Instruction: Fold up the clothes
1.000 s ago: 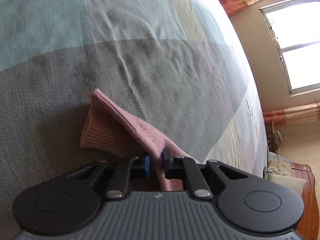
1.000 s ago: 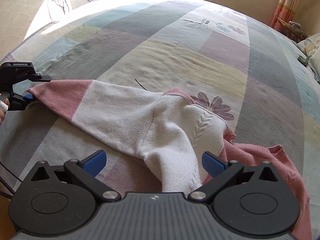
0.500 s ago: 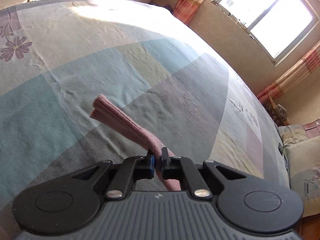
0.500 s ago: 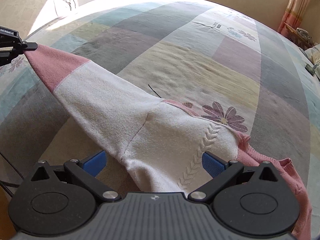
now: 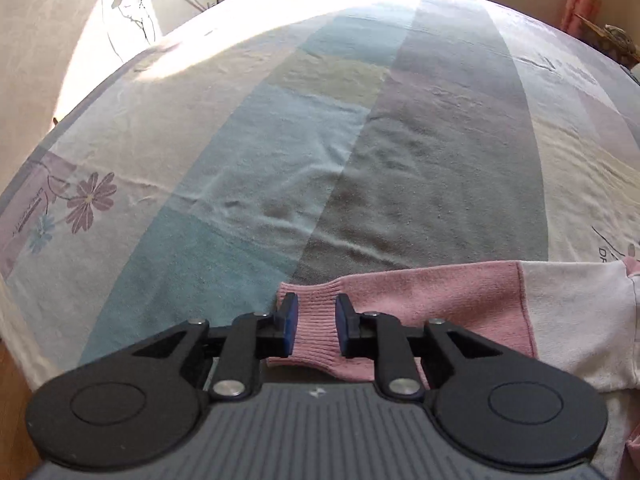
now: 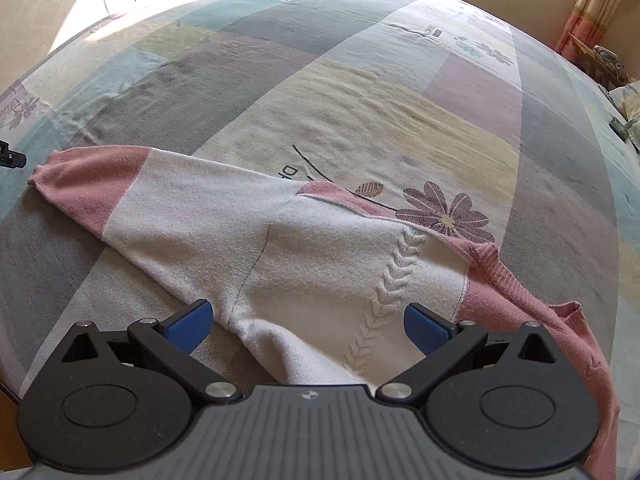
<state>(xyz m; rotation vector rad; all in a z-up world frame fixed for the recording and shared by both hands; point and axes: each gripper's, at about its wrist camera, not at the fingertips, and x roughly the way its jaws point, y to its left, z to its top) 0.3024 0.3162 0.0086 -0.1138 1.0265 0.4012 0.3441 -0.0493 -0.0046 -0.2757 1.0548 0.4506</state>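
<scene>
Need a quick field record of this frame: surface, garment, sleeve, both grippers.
surface: patchwork pastel bedsheet with flower prints
garment: pink and white knit sweater, lying rumpled on the sheet
sleeve: stretched out flat, pink ribbed cuff at its end
left gripper: jaws just opened, cuff between them, pads not pressing
right gripper: wide open over the white body, holding nothing

a patchwork bedspread (image 6: 360, 92) with purple flower prints (image 6: 444, 216), curtains (image 6: 592, 12) at the far right, cables (image 5: 136, 12) on the wall.

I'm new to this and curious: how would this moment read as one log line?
left gripper: just opened, pink cuff loose between jaws | right gripper: open over sweater | bed
</scene>
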